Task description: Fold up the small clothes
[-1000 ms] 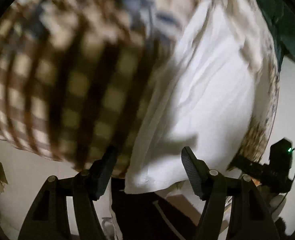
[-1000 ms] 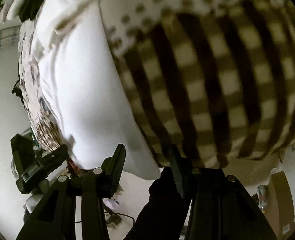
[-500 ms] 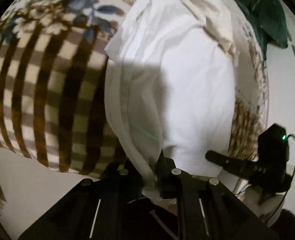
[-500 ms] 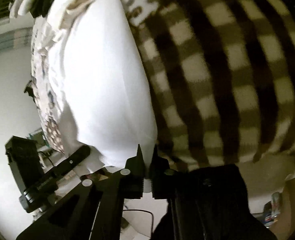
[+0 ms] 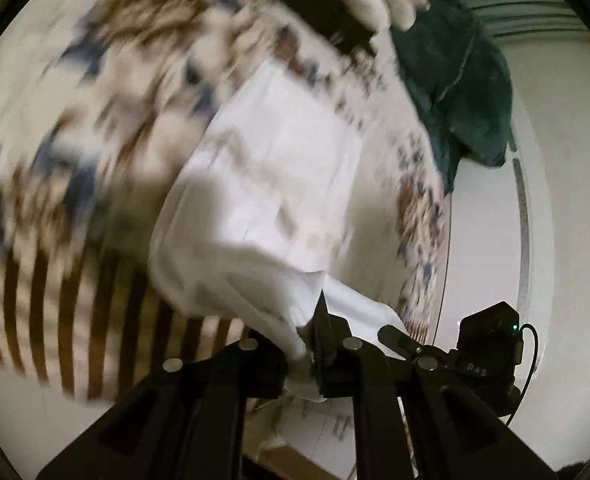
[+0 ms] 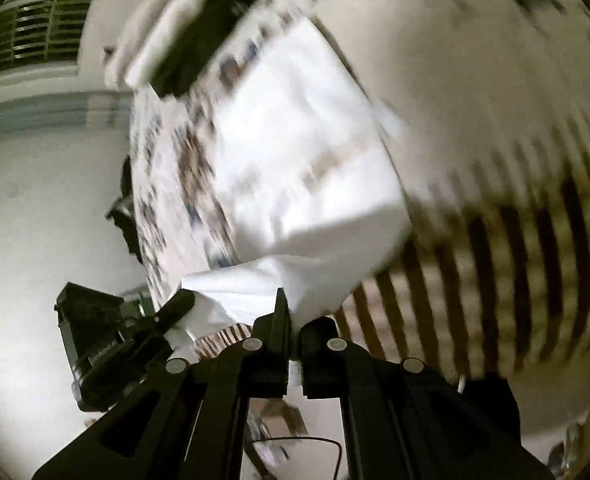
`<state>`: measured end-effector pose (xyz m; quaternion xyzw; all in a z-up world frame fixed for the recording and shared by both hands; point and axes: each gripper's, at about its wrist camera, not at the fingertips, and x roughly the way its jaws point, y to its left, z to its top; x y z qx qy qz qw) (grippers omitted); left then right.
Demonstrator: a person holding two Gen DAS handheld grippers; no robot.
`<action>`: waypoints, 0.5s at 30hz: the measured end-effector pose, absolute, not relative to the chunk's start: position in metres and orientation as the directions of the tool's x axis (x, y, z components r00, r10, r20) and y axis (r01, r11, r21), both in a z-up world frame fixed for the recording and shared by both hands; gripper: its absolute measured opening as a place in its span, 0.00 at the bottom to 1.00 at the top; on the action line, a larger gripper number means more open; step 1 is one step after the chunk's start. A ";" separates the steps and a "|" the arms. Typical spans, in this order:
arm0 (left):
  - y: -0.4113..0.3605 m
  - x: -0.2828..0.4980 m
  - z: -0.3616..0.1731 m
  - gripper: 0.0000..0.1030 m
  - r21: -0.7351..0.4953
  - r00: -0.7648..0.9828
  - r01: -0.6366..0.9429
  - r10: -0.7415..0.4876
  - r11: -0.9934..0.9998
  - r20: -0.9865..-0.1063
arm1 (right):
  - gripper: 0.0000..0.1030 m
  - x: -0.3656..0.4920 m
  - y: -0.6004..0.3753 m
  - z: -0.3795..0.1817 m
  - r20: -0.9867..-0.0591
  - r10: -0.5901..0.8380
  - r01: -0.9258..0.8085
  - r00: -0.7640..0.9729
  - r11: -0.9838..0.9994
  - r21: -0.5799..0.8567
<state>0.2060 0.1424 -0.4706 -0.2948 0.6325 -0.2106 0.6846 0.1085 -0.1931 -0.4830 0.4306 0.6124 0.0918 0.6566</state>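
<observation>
Both grippers clamp white garment (image 5: 271,184) edge: left gripper (image 5: 315,356) & right gripper (image 6: 293,344), over patterned cloth (image 5: 75,280)

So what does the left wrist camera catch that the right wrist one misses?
Only the left wrist view shows a dark green cloth lying at the far edge of the patterned blanket. Only the right wrist view shows a slatted window. Both show the white garment on that blanket, each hand-held gripper, left and right, pinching its near edge, with the other one alongside.
</observation>
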 end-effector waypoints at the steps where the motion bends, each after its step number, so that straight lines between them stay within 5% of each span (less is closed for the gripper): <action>1: 0.135 0.227 -0.469 0.08 -0.675 0.124 -0.076 -0.665 0.734 -0.737 | 0.04 0.129 -0.198 -0.481 -0.731 0.632 0.413 0.257 0.612 0.674; 8: 0.119 0.362 -0.506 0.12 -0.710 0.109 -0.156 -0.703 0.686 -0.703 | 0.04 0.268 -0.212 -0.501 -0.750 0.562 0.459 0.349 0.596 0.659; 10: 0.119 0.388 -0.517 0.20 -0.729 0.097 -0.202 -0.727 0.654 -0.680 | 0.06 0.294 -0.222 -0.516 -0.730 0.596 0.505 0.335 0.540 0.673; 11: 0.124 0.400 -0.519 0.34 -0.747 0.107 -0.208 -0.744 0.632 -0.659 | 0.07 0.299 -0.224 -0.521 -0.721 0.604 0.518 0.340 0.519 0.680; 12: 0.129 0.407 -0.515 0.54 -0.755 0.124 -0.210 -0.749 0.621 -0.650 | 0.21 0.305 -0.232 -0.524 -0.701 0.613 0.530 0.365 0.483 0.697; 13: 0.136 0.411 -0.512 0.63 -0.764 0.147 -0.216 -0.753 0.608 -0.641 | 0.45 0.308 -0.236 -0.526 -0.687 0.618 0.536 0.382 0.457 0.709; 15: 0.148 0.415 -0.510 0.68 -0.785 0.173 -0.234 -0.769 0.574 -0.615 | 0.58 0.305 -0.252 -0.526 -0.654 0.622 0.540 0.431 0.404 0.739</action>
